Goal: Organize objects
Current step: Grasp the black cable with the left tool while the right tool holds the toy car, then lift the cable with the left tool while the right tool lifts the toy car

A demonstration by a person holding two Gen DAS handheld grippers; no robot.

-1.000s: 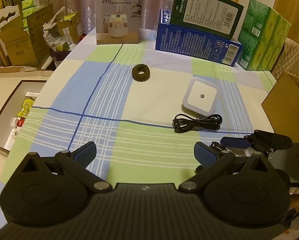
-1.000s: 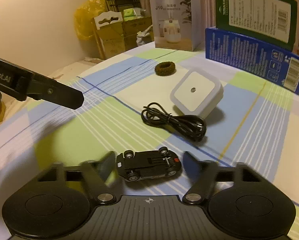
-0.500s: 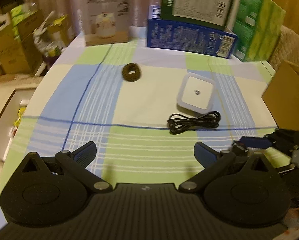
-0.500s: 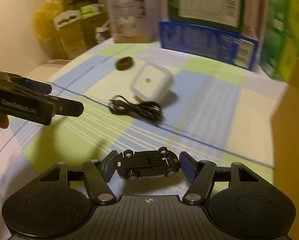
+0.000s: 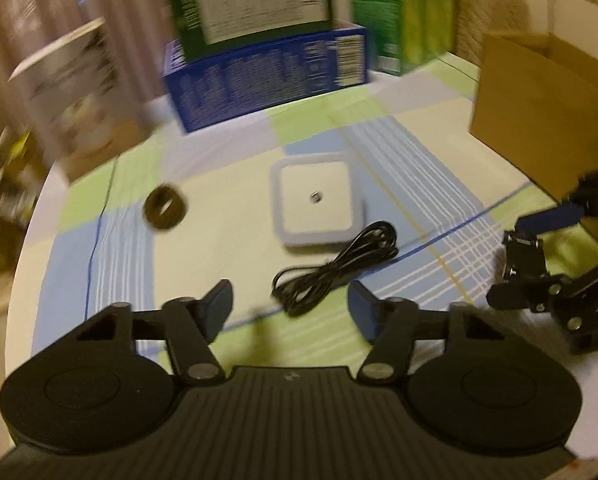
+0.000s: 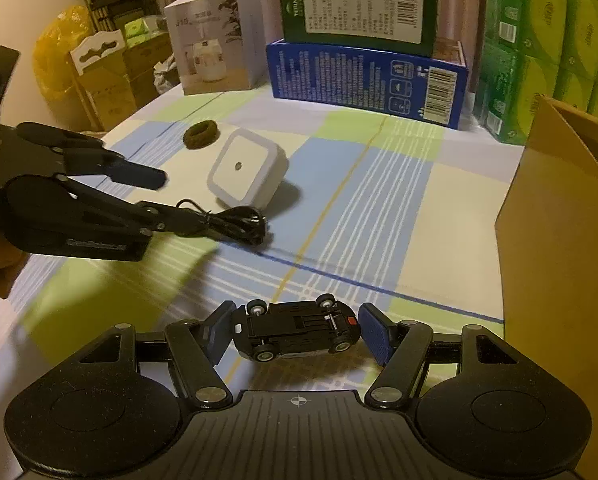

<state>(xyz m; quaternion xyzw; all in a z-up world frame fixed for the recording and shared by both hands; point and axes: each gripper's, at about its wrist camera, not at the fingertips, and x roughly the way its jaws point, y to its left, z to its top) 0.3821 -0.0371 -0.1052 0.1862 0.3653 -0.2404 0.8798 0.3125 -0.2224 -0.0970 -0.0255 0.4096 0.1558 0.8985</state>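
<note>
Right tongs (image 6: 295, 330) pinching toy car (image 6: 297, 330), lifted above tabletop (image 6: 439, 208). Left tongs (image 5: 290, 304) spread, just been closing, cable (image 5: 335, 268) lying just ahead of them.

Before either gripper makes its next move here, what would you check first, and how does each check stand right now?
1. Toy car clamped in right gripper: ok.
2. Cardboard box beside the car, way looks free: ok.
3. Box has room inside: cannot tell.
4. Left gripper lined up on cable: ok, its jaws have just been closing.
5. Left pads pressing the cable: not ok, gap shows.
6. Night light clear of cable: cannot tell.
</note>
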